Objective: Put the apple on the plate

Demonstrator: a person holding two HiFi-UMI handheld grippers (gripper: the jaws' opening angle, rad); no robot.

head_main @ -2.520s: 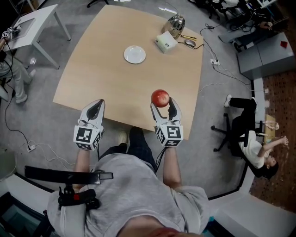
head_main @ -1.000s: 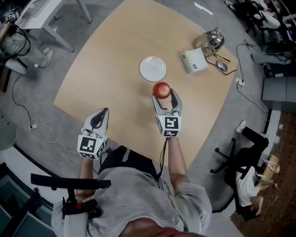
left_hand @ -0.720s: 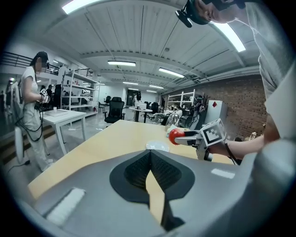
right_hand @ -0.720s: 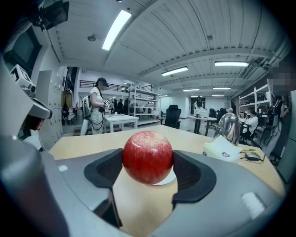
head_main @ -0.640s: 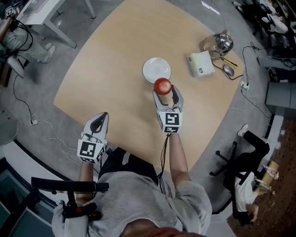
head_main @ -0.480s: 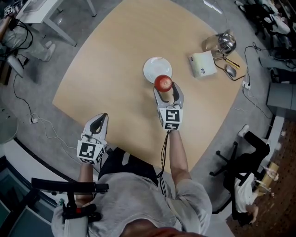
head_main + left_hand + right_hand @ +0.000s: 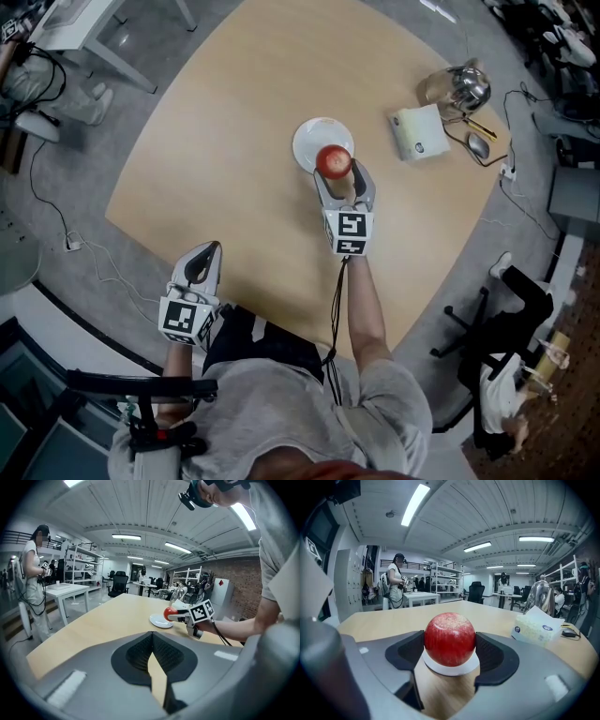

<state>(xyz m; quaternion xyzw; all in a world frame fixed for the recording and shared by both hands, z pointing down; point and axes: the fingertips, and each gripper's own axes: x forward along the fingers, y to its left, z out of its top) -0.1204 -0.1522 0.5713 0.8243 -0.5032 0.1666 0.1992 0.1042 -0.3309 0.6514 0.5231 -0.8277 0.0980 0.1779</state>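
A red apple point(image 7: 334, 161) point(image 7: 449, 639) is clamped between the jaws of my right gripper point(image 7: 341, 178), which is shut on it. The apple hangs above the small white plate point(image 7: 312, 141) point(image 7: 451, 668) in the middle of the wooden table point(image 7: 225, 141); the plate's rim shows beneath the apple in the right gripper view. From the left gripper view the apple point(image 7: 169, 613) and plate point(image 7: 159, 621) are seen far off. My left gripper point(image 7: 202, 263) hovers at the table's near edge, jaws shut with nothing between them.
A tissue box point(image 7: 420, 133) point(image 7: 536, 627), a metal kettle point(image 7: 462, 86) and a mouse point(image 7: 478, 143) sit at the table's far right corner. A white side table point(image 7: 84, 23) stands off to the left. A person point(image 7: 396, 586) stands in the background.
My right gripper has carried the apple forward from the near table edge to a spot over the plate. The left gripper has stayed near the table's front edge.
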